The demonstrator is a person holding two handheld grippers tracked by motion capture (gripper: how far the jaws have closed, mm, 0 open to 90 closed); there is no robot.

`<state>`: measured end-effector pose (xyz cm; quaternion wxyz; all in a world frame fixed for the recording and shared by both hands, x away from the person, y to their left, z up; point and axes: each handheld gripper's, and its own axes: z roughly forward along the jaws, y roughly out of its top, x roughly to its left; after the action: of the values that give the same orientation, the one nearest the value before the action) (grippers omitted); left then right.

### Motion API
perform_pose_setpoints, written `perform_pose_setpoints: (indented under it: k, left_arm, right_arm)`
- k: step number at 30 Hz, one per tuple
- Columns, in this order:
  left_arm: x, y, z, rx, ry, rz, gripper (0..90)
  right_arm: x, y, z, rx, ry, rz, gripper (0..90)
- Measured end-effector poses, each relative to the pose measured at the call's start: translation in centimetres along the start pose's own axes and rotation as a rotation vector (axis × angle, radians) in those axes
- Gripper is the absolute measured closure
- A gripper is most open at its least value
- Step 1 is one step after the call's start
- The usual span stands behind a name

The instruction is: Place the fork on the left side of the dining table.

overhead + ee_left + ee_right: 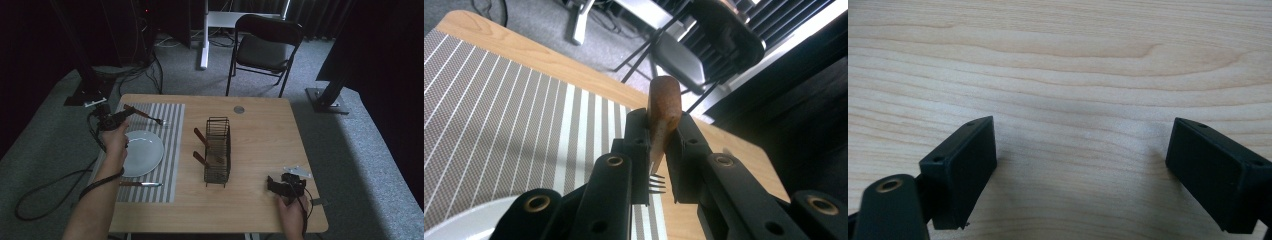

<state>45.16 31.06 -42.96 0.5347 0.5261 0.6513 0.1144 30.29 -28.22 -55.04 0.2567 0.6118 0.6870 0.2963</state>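
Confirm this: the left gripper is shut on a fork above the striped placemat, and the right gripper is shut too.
Not quite. The left gripper is shut on the fork above the striped placemat, but the right gripper is open; the right gripper view shows its jaws wide apart over the table.

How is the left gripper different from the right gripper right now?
The left gripper is shut on a fork by its brown handle; the right gripper is open and holds nothing. The left gripper is over the striped placemat beside the white plate; the right gripper sits low over bare wooden table near its front right corner. Both are black, with two jaws, and each is held by a hand.
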Motion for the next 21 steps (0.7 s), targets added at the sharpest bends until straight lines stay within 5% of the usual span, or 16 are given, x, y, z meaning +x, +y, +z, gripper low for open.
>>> perform_pose_setpoints:
  k: [11,18,21]
  left_arm:
    - [3.5,-1.6,1.1,-0.03,0.004,-0.098,80.4]
    - [4.2,-1.9,1.7,-0.017,-0.013,-0.094,80.3]
    - [4.6,-2.3,2.3,-0.015,-0.018,-0.127,80.4]
  right_arm:
    - [0.0,0.0,0.0,0.0,0.0,0.0,12.4]
    - [0.0,0.0,0.0,0.0,0.0,0.0,12.4]
    - [0.0,0.0,0.0,0.0,0.0,0.0,12.4]
